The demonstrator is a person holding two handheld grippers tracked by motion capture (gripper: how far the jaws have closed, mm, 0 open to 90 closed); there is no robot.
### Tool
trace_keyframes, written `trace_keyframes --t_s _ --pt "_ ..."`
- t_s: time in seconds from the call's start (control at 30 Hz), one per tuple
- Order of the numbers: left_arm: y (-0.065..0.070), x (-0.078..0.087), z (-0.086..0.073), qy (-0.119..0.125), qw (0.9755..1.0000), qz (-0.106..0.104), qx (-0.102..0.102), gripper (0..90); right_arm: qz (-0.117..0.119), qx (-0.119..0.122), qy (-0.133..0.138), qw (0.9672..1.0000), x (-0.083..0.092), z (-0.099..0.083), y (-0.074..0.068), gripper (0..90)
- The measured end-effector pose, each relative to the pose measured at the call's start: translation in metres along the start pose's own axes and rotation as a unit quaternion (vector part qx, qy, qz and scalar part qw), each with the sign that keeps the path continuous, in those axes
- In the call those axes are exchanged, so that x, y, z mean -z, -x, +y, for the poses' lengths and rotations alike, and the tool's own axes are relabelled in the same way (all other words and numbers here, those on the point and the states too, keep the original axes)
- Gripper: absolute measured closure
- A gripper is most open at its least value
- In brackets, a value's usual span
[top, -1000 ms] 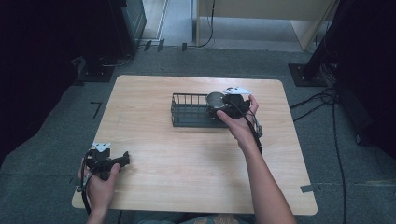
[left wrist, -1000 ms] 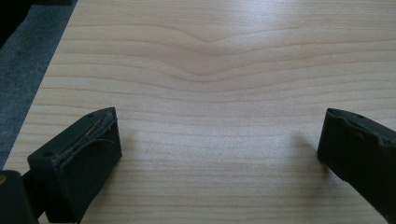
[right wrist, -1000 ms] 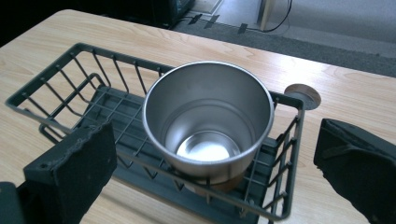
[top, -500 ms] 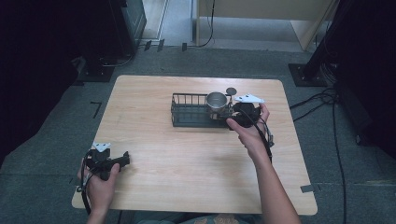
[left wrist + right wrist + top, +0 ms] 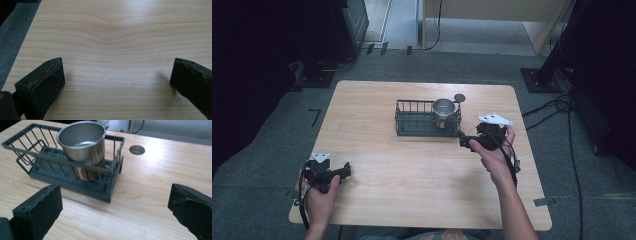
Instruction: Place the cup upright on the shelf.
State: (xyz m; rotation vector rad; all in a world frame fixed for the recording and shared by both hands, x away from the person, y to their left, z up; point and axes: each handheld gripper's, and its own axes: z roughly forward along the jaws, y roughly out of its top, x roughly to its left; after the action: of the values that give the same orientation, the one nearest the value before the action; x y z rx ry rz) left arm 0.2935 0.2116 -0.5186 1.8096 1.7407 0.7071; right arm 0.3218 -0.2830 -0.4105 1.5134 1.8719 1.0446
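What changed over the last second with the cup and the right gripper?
The right gripper let go of the metal cup, now standing upright in the right end of the wire rack, and drew back toward the person; its jaws are open. The left gripper, also open, and the rack stayed put.

No legible text, label, brand, number or sign appears on any surface: the metal cup (image 5: 82, 147), the wire basket (image 5: 35, 147), the wooden table (image 5: 412, 200) and the gripper bodies carry no readable marking
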Motion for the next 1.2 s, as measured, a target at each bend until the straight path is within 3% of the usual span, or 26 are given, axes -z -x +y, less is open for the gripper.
trace_keyframes --t_s 0.7,1.2 --pt "0.0 0.0 0.0 -0.001 1.0 0.0 -0.001 0.0 -0.019 -0.007 -0.016 0.9997 0.025 -0.046 0.026 0.0" --pt "0.0 0.0 0.0 -0.001 1.0 0.0 -0.001 0.0 -0.04 -0.026 -0.023 0.9986 0.036 -0.083 0.053 0.0"
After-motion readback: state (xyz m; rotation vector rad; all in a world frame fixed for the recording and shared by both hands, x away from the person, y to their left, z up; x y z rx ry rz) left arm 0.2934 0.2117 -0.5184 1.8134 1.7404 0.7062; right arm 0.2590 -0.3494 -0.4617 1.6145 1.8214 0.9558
